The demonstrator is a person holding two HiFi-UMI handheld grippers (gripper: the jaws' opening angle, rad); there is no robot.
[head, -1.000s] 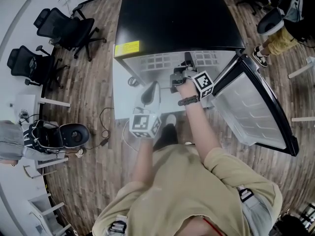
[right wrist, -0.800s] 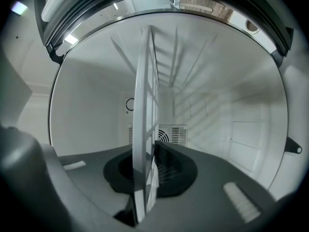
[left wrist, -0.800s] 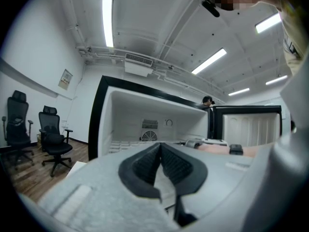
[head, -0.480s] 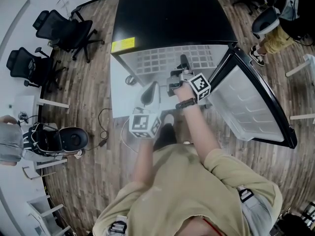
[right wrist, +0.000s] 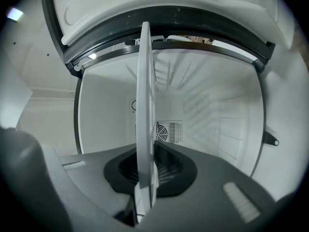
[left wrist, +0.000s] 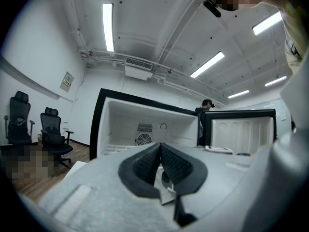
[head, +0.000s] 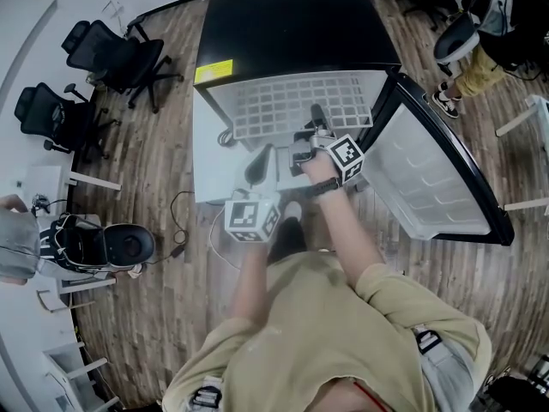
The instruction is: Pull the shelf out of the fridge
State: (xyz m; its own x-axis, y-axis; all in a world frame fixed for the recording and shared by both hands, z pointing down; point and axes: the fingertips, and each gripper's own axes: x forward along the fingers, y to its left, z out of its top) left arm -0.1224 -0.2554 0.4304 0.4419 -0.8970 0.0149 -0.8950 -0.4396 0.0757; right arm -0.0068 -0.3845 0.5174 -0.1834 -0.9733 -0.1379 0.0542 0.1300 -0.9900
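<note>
Black office chair [head: 120, 51] far left, second chair [head: 53, 114] beside it, on wood-plank floor [head: 163, 144]. Black cable [head: 181, 247] on floor, left. Person in yellow trousers [head: 482, 69] far right. Strip lights [left wrist: 108, 27] overhead.

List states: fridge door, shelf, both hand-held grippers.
Fridge door: open, swung wide to the right.
Shelf: sticking partway out of the fridge.
Right hand-held gripper: shut on the shelf's front edge.
Left hand-held gripper: shut, empty, held back from the fridge.
</note>
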